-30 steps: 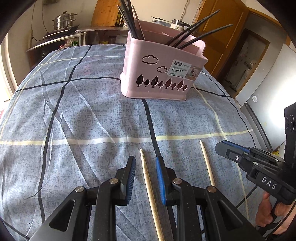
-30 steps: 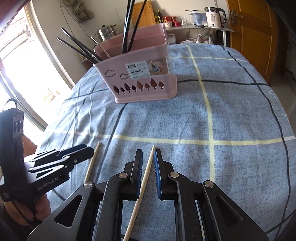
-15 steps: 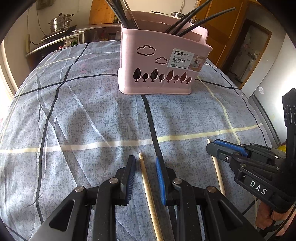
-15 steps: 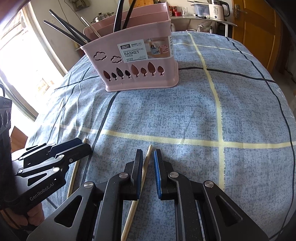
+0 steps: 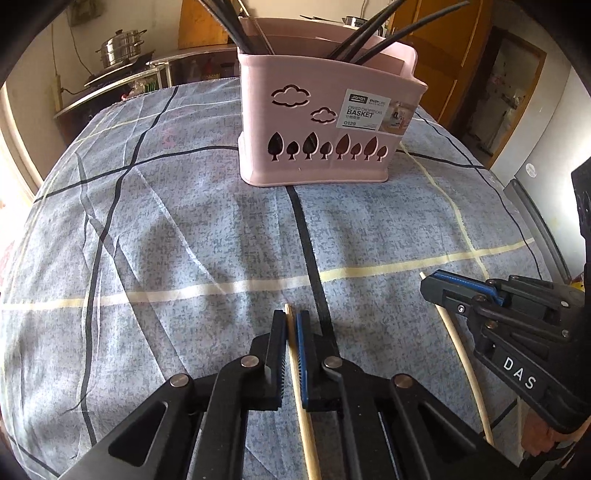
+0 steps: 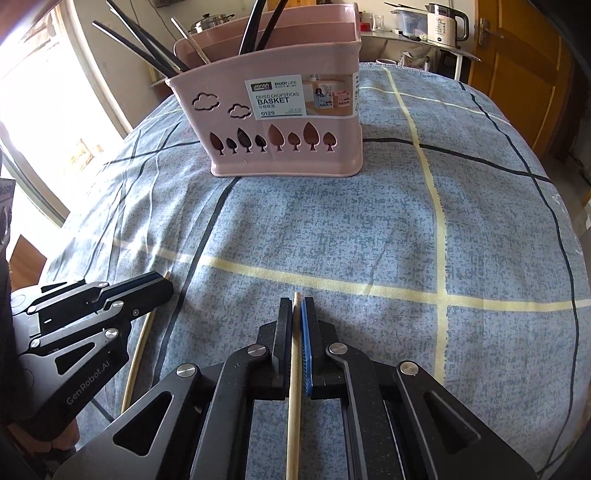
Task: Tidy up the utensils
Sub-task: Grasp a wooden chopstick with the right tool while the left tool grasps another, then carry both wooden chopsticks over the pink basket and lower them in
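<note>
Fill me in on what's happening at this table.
A person is sorting chopsticks with a handheld tool in each hand. The left tool is shut on one pale wooden chopstick, and the right tool is shut on a second pale wooden chopstick. Ahead on the blue checked tablecloth stands the pink plastic chopstick basket, already holding black chopsticks.

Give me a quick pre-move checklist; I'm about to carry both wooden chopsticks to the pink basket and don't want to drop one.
1. Left tongs shut on left chopstick: ok.
2. Right tongs shut on right chopstick: ok.
3. Chopsticks lifted off the tablecloth: cannot tell.
4. Pink basket upright: ok.
5. Path to the basket free: ok.
6. Free slot among the black chopsticks: cannot tell.
</note>
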The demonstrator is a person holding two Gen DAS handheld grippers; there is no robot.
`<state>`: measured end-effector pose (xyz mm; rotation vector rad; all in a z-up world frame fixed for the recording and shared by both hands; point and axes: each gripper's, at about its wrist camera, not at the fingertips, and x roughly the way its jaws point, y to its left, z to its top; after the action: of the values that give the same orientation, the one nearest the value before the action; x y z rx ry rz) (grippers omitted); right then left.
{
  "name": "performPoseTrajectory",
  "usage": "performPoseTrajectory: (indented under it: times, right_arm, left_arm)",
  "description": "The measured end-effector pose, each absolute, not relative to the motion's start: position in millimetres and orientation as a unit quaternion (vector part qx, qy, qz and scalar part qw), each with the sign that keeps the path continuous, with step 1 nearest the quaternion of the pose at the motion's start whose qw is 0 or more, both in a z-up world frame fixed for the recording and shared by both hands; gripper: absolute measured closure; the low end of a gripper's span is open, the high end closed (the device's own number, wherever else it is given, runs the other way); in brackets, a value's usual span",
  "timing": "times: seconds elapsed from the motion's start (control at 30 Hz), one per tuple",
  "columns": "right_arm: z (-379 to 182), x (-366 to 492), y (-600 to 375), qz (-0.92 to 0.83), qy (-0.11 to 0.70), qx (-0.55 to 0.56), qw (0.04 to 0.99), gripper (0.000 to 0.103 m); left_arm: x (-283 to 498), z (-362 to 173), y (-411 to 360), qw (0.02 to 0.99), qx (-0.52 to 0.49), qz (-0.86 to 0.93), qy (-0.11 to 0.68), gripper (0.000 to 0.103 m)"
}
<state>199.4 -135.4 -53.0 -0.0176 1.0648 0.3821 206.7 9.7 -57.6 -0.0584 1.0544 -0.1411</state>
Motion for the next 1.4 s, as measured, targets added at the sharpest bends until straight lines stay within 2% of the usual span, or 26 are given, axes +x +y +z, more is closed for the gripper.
performPoseTrajectory:
  times: [0.23,0.63,0.9,1.4]
  right_arm:
    - [-24.5,200.8,-143.2,0.188,0.476,0.005,0.859,0.099]
    - [53.1,202.5,-159.4,0.194,0.388,0.032,0.900,0.099]
    - [97.3,197.2,-168.8,0.196,0.326,0.044,0.924,0.099]
    - [83.7,159.1,-192.0,0.192,0.332,0.058,0.922,0.099]
  left_arm:
    - [206.0,-37.1,21.9,0.870,-0.039,-0.073,0.486,0.099]
    - [217.0,56.9,36.5,0.912,-0.045,-0.088,0.399,0.099]
    - [215.0,98.3,37.1,0.929,-0.047,-0.096,0.354,0.099]
    - [158.5,100.5,35.8,0.932,-0.058,-0.106,0.342,0.099]
